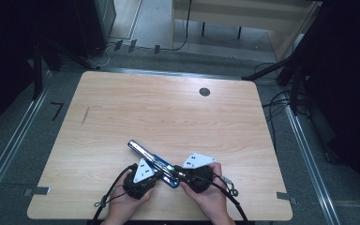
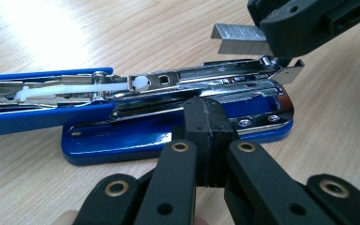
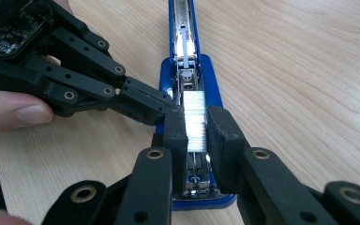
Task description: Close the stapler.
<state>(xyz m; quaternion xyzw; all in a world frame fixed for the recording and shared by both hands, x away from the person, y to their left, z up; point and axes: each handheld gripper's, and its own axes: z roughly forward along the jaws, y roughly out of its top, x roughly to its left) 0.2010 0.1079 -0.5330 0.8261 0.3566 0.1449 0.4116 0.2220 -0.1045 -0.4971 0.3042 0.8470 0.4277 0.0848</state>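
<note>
A blue stapler (image 1: 152,161) lies flipped open on the wooden table, its metal magazine (image 2: 206,82) exposed and its lid arm (image 2: 37,101) stretched out flat. My left gripper (image 2: 210,123) is shut with nothing between its pads, its tip resting against the side of the stapler's blue base (image 3: 213,84). The same left gripper (image 3: 161,110) comes in from the left in the right gripper view. My right gripper (image 3: 197,131) is shut on a strip of staples (image 3: 195,121), held just over the magazine's front end. That strip of staples (image 2: 236,38) hangs above the stapler.
A person's hands (image 1: 206,197) hold both grippers near the table's front edge (image 1: 159,218). A dark round grommet (image 1: 205,92) sits at the back right of the tabletop. Cables trail on the floor to the right of the table (image 1: 274,105).
</note>
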